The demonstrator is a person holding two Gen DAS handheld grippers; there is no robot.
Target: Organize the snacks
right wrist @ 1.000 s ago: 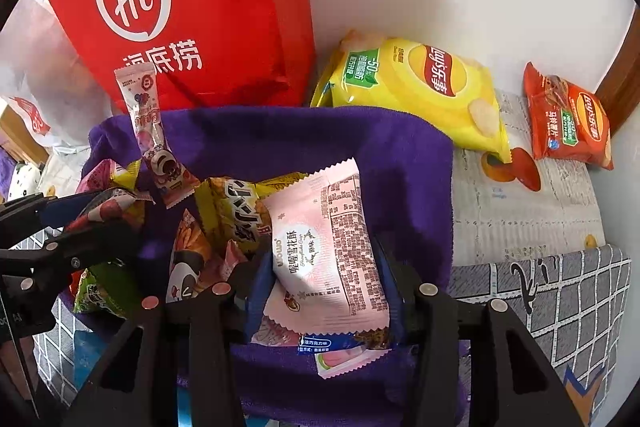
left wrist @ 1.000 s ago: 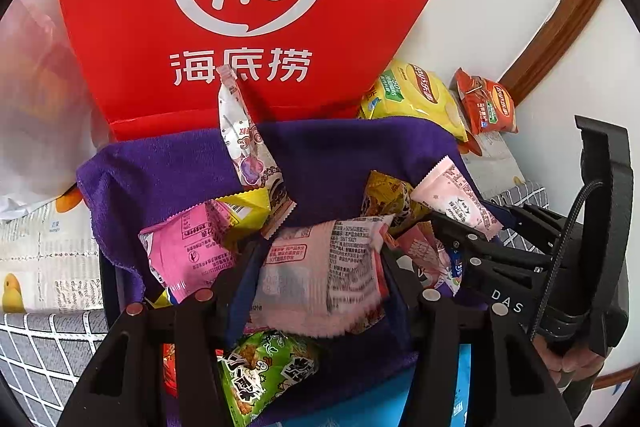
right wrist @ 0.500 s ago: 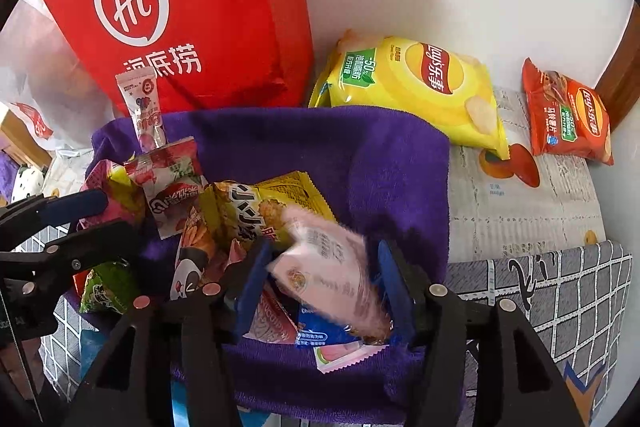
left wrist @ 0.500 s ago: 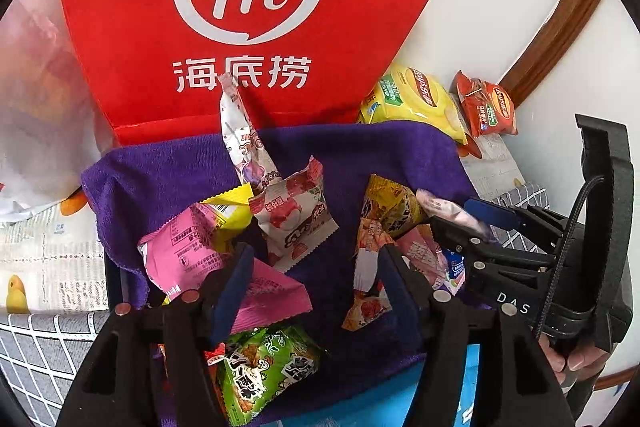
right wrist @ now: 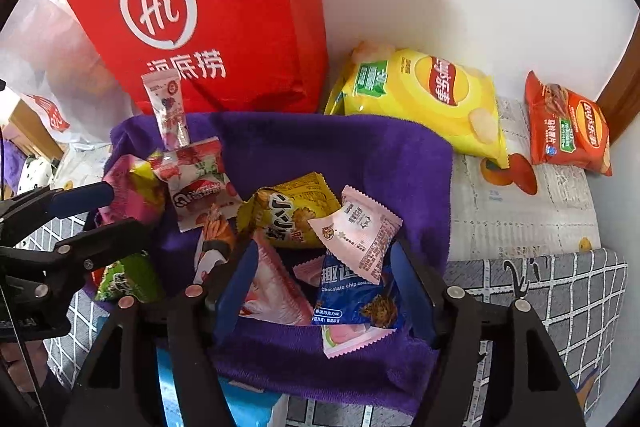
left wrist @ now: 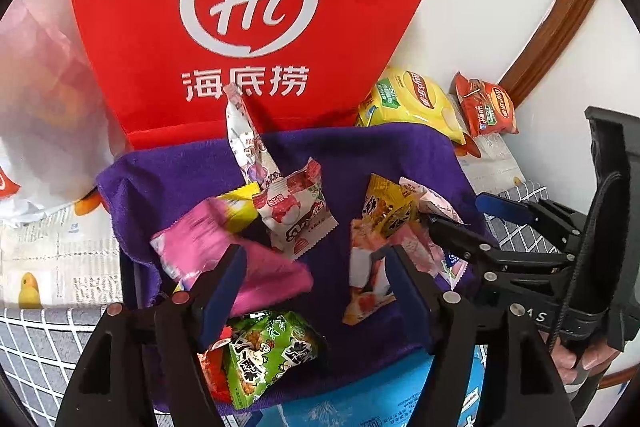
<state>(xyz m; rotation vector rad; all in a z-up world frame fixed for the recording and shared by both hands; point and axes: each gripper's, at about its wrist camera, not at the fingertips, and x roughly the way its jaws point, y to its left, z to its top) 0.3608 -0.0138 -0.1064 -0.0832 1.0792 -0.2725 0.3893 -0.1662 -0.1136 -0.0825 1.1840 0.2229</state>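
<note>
Against the white wall, the purple towel-lined basket (right wrist: 332,151) holds loose packets; both jaws are opening empty, the right gripper (right wrist: 324,287) above it, nearer the yellow crinkly chip bag (right wrist: 424,99) behind the basket than the left gripper (left wrist: 312,283).

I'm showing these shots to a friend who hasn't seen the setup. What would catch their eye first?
First the big red bag with its white Hi logo, standing at the back against the wall. In front of it sits a purple-lined bin heaped with small snack packets. To its right a yellow chip bag and a red chip bag lie by the wall.
</note>
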